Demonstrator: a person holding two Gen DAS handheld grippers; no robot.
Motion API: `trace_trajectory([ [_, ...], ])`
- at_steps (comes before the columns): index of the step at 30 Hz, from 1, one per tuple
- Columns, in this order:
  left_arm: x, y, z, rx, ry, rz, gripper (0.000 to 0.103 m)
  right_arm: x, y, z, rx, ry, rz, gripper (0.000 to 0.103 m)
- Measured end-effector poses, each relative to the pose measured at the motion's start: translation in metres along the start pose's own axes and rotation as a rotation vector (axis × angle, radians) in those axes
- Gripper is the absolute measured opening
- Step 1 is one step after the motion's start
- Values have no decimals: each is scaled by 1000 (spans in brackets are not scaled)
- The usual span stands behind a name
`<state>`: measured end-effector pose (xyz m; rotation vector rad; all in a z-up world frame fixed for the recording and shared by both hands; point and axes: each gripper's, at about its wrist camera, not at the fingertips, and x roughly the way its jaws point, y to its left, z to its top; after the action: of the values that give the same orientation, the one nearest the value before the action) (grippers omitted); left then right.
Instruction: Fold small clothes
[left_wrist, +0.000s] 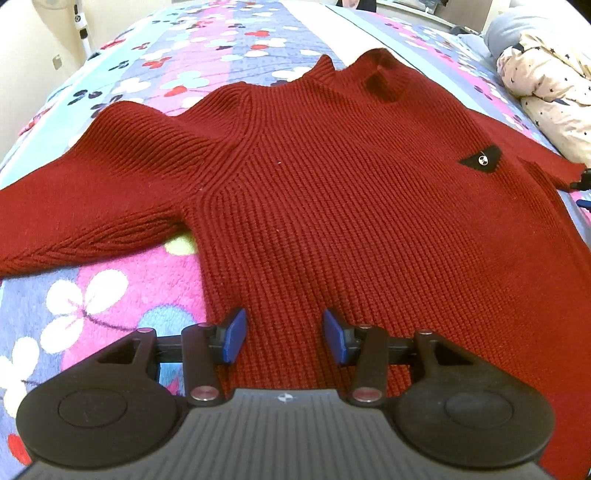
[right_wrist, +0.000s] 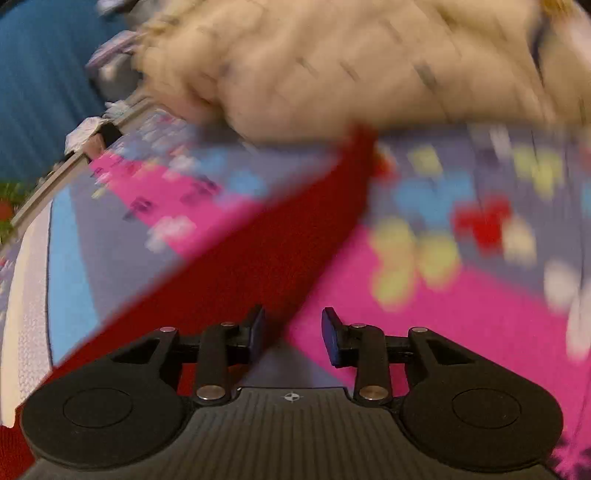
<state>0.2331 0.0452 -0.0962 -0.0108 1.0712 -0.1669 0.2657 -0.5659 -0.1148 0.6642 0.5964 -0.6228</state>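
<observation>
Presently: dark red ribbed knit sweater (left_wrist: 332, 206) spread flat on flowered fleece blanket (left_wrist: 110, 295). Left gripper (left_wrist: 282, 338) parted, empty, over near hem. Right gripper (right_wrist: 293, 332) parted, empty, above sleeve (right_wrist: 280, 243); view blurred.

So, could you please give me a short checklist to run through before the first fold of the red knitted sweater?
1. Dark red ribbed-knit sweater lies spread flat on the flowered fleece blanket: ok.
2. Left gripper open, holding nothing, over the hem: ok.
3. Right gripper open over the sweater's sleeve: ok.
4. Left sleeve stretched outward: ok.
5. Right wrist view sharp enough to aim: not ok, blurred.
6. Cream star-print quilt clear of the sleeve end: cannot tell.
</observation>
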Motion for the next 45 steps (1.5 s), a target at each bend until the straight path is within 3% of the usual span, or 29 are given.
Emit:
trace_trajectory([
  [4,0,-6,-3,21,-11,12,52,5,-14,5,13,-22,89,39],
  [9,1,-5,-4,22,-21,8,53,29,-22,37,85,-21,104,39],
  [14,2,-4,-4,29,-30,11,54,39,-45,65,208,-60,29,38],
  [17,3,-3,-4,29,-32,7,54,31,-51,82,155,-135,-63,11],
  [20,3,-3,-4,25,-30,7,54,15,-49,86,74,-186,-173,12],
  [22,3,-2,-3,21,-28,7,55,-1,-45,80,39,-183,-143,15],
  [25,1,-1,-4,25,-31,7,56,-28,-28,59,-66,-93,24,18],
  [27,0,0,-4,21,-32,5,56,-52,-13,37,-176,-19,140,38],
  [29,-2,0,-6,19,-33,9,56,-74,1,15,-290,50,214,46],
  [32,-5,-2,-11,23,-43,25,56,-104,16,-19,-458,157,285,50],
  [36,-13,-7,-23,22,-71,50,56,-142,15,-55,-551,244,281,56],
  [40,-32,-12,-44,48,-66,59,56,-177,-6,-78,-554,252,251,57],
  [43,-49,-18,-65,93,-37,66,57,-199,-9,-93,-694,254,200,57],
  [45,-62,-21,-80,113,-21,75,61,-211,-10,-101,-784,239,209,62],
])
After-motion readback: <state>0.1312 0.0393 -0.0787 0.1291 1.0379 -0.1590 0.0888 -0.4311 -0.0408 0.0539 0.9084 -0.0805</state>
